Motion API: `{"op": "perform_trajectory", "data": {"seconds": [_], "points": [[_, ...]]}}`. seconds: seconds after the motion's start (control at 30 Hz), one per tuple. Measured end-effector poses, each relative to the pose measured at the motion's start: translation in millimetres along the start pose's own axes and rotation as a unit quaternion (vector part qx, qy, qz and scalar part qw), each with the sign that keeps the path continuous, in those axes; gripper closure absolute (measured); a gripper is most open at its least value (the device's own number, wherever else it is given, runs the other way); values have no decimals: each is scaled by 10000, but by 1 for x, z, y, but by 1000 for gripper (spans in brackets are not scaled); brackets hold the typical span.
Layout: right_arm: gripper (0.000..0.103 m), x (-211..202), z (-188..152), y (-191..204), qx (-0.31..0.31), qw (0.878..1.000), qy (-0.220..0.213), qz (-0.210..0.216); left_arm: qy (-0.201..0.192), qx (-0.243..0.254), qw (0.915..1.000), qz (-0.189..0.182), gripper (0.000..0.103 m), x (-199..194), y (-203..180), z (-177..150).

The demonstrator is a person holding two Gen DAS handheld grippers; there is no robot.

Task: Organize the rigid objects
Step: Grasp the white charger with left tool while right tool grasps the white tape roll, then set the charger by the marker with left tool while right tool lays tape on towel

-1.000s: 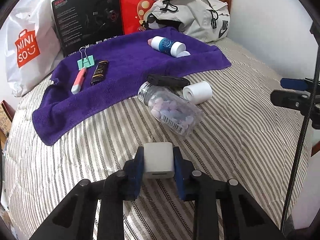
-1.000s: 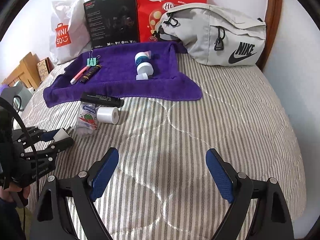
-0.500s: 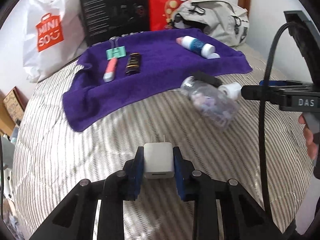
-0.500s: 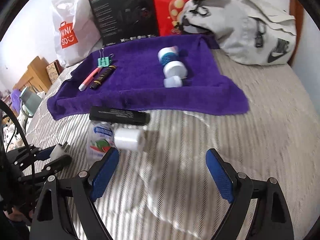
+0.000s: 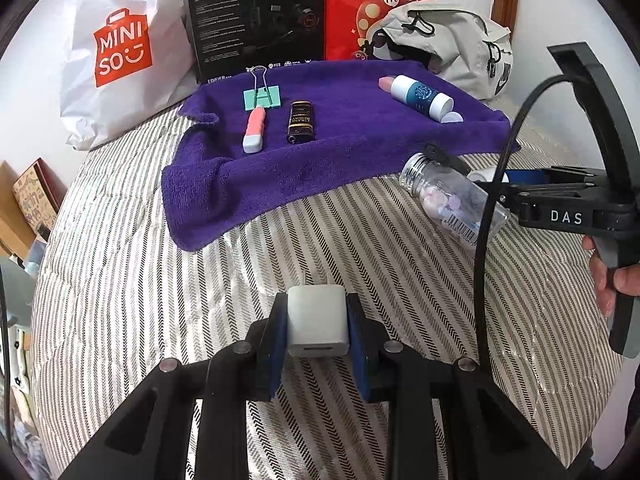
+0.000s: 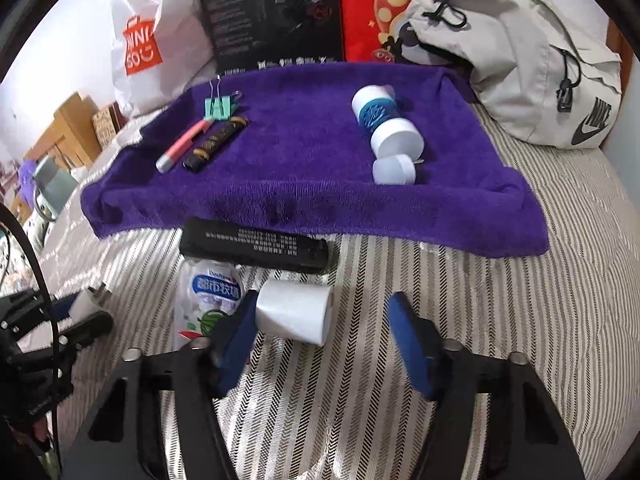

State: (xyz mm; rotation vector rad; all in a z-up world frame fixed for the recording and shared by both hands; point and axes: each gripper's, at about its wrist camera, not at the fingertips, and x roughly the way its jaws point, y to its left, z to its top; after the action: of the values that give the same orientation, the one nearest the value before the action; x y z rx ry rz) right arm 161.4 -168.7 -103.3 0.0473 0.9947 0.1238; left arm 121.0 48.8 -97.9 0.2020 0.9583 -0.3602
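Our left gripper (image 5: 318, 326) clamps a white charger (image 5: 318, 326) between its blue pads, above the striped bedspread (image 5: 160, 300). Our right gripper (image 6: 324, 326) gapes wide around a white roll (image 6: 294, 312), whose left end sits against the left pad while the right pad stands clear. Just beside the roll we see a clear bottle (image 6: 210, 298) on its side, then a black case (image 6: 254, 245) at the hem of the purple towel (image 6: 304, 188). On the towel lie a pink pen (image 6: 180, 148), a dark lighter (image 6: 216, 142), a green binder clip (image 6: 218, 107) and a blue-and-white tube (image 6: 386, 124). Farthest back, a grey bag (image 6: 520, 60) rests by the wall.
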Motion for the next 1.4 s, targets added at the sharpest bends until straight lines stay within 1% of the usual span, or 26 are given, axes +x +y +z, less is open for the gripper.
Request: {"op": "perform_trajectory", "data": {"seconds": [0.07,0.1,0.17,0.33,0.43,0.5,0.63,0.73,0.8,0.83,0.93,1.2,1.3,1.4], "points": [[57,-2,-2,0,-85,9999,-68,-99,-1,-4,10000,3,76,0,1,0],[60,-3,-3,-2,-96,9999,-70,-118,-1,-9,10000,-1,76,0,1,0],[70,-6,-5,-9,-102,9998,-43,-133,1,-23,10000,1,76,0,2,-1],[71,-13,-11,-25,-151,9996,40,-234,-12,-20,10000,4,76,0,2,-1],[70,-14,-12,-30,-219,9996,43,-189,-8,-43,10000,-19,76,1,3,0],[68,-13,-11,-30,-267,9994,40,-204,-1,-54,10000,-33,76,1,4,0],[59,-9,-8,-28,-392,9990,-1,-222,7,-56,10000,-24,76,2,4,1],[59,-7,-6,-26,-429,9988,-21,-228,2,-71,10000,-21,76,2,4,1],[59,-6,-5,-24,-487,9985,-26,-247,14,-70,10000,-27,76,2,4,2],[61,-7,-6,-24,-517,9984,-24,-248,33,-64,10000,-31,76,3,4,1],[72,-10,-9,-22,-602,9980,0,-181,35,-60,10000,-9,76,5,4,1],[72,-16,-14,-27,-524,9986,18,-56,39,-180,9998,-77,77,3,6,2],[72,-21,-13,-29,-502,9987,51,36,25,-210,9998,-53,77,1,7,3],[72,-25,-13,-30,-521,9986,71,38,15,-214,9998,-40,77,-2,7,5]]}}
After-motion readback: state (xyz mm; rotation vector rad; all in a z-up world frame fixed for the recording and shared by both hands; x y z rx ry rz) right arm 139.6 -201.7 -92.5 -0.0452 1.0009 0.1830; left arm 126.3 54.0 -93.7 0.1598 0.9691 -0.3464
